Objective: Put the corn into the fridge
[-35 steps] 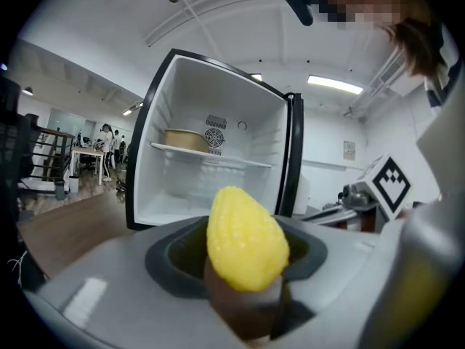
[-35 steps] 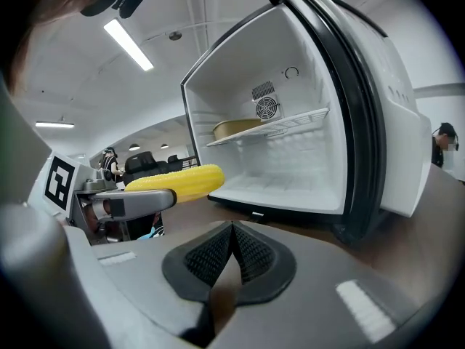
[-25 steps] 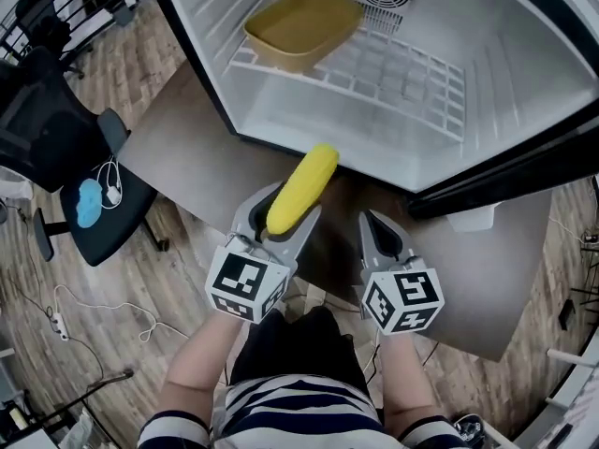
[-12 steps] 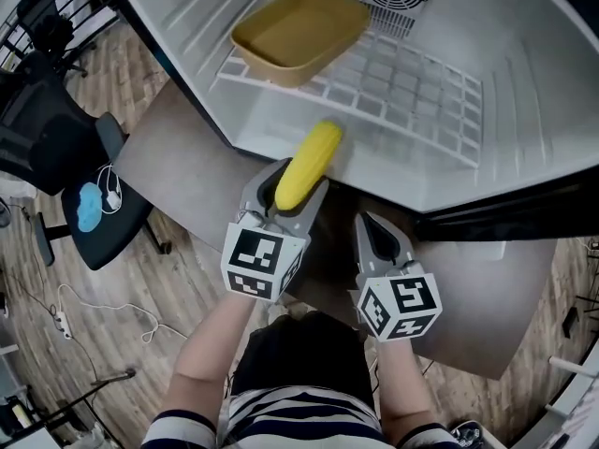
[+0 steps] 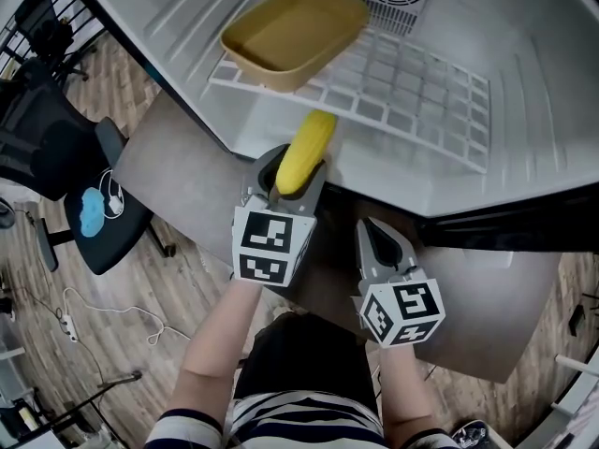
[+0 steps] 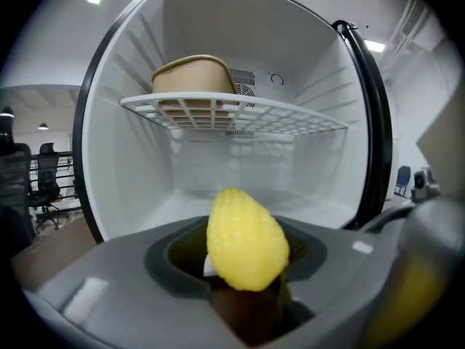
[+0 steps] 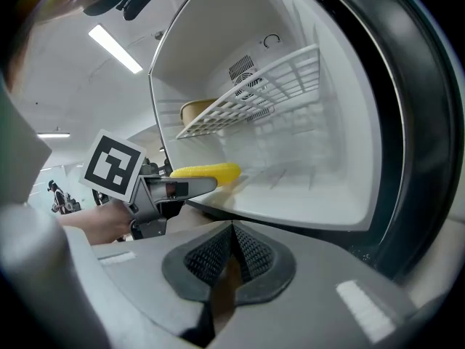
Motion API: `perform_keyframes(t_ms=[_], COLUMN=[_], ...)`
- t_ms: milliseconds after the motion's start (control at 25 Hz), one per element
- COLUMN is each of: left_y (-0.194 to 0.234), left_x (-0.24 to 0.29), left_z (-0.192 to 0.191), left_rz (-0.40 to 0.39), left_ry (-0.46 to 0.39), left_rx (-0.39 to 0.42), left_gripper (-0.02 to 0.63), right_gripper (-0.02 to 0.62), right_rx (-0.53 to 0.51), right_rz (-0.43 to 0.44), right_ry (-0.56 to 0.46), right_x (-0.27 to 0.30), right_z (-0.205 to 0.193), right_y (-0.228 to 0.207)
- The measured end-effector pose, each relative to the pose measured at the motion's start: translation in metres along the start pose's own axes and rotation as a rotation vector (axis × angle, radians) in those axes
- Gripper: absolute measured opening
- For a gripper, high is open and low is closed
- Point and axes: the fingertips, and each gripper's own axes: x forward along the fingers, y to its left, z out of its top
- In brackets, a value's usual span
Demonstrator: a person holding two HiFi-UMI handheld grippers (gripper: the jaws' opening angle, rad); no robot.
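Corn bright yellow. Left gripper, right gripper grey; marker cubes black-and-white squares. Fridge interior white, rim black. Wire shelf white. Tray mustard. Floor brown wood-grain. Shirt navy-white striped.

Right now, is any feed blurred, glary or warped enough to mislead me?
Left gripper view: the corn is near the lens, soft and bright; the wire shelf behind is sharp. Right gripper view: heavy fisheye bends the fridge; a ceiling light shows bright at upper left. Head view: sharp, evenly lit.
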Motion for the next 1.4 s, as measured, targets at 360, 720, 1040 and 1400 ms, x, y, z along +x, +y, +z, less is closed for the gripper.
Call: perform_keyframes(t_ms=[360, 720, 1040, 1400], left_y=[0.009, 0.013, 0.025, 0.027], left_x=[0.013, 0.022, 0.036, 0.037], left_z=[-0.004, -0.002, -0.008, 0.003], left_rz=[0.018, 0.044, 0.064, 0.076], left_ry=[0.075, 0.131, 0.176, 0.112], left_rx=[0.072, 0.224, 0.227, 0.260], left_gripper=[0.000, 0.000, 0.000, 0.000], right_gripper=[-0.009, -0.009, -0.009, -0.009], right_rx=[0.016, 0.005, 0.008, 0.007], right_rz=[0.007, 0.018, 0.021, 0.014], right_ry=[0.005, 0.020, 0.026, 0.027], right_x=[0.001, -0.001, -0.002, -0.002], right_z=[-0.007, -0.013, -0.018, -0.017], right_y=[0.000, 0.006, 0.009, 0.008])
